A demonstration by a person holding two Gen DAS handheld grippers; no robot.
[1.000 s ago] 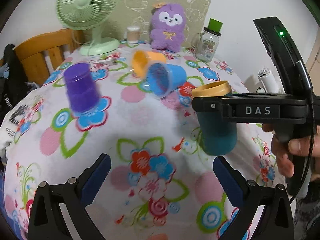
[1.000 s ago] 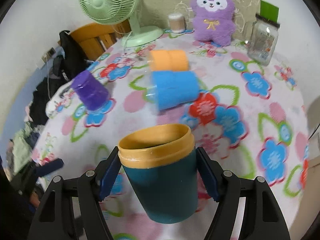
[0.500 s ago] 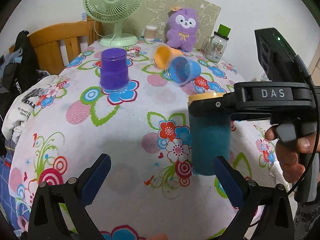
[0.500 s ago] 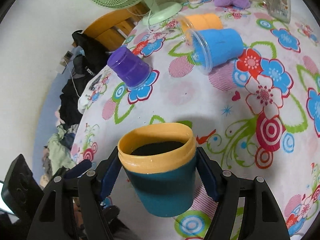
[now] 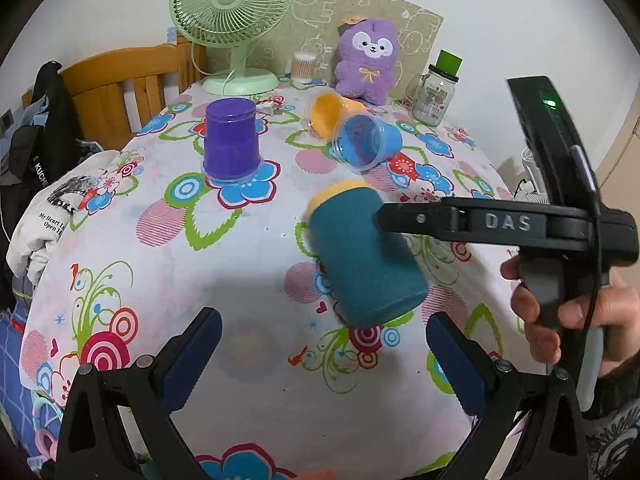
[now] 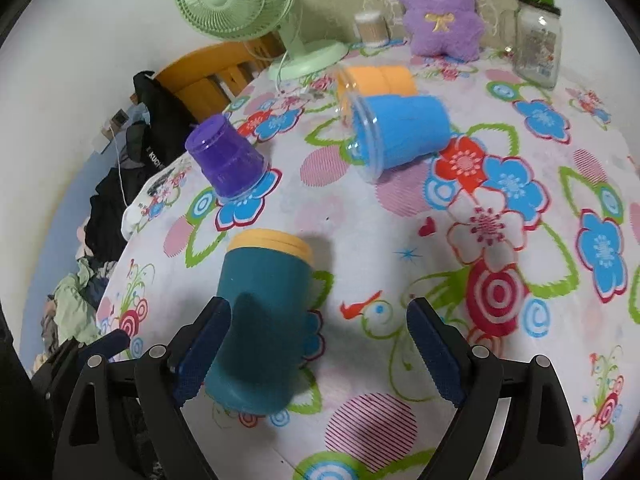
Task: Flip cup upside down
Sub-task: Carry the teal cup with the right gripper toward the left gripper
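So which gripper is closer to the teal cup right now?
Right. The right gripper sits open with the tilted teal cup against its left finger; the left gripper is open, farther back.

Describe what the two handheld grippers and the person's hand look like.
Both are black plastic with dark blue ridged pads and silver pivot screws. The right gripper, seen side-on, bears raised "DAS" lettering, a green indicator light and a thin black cable. A bare hand wraps its grip. The left gripper looks identical.
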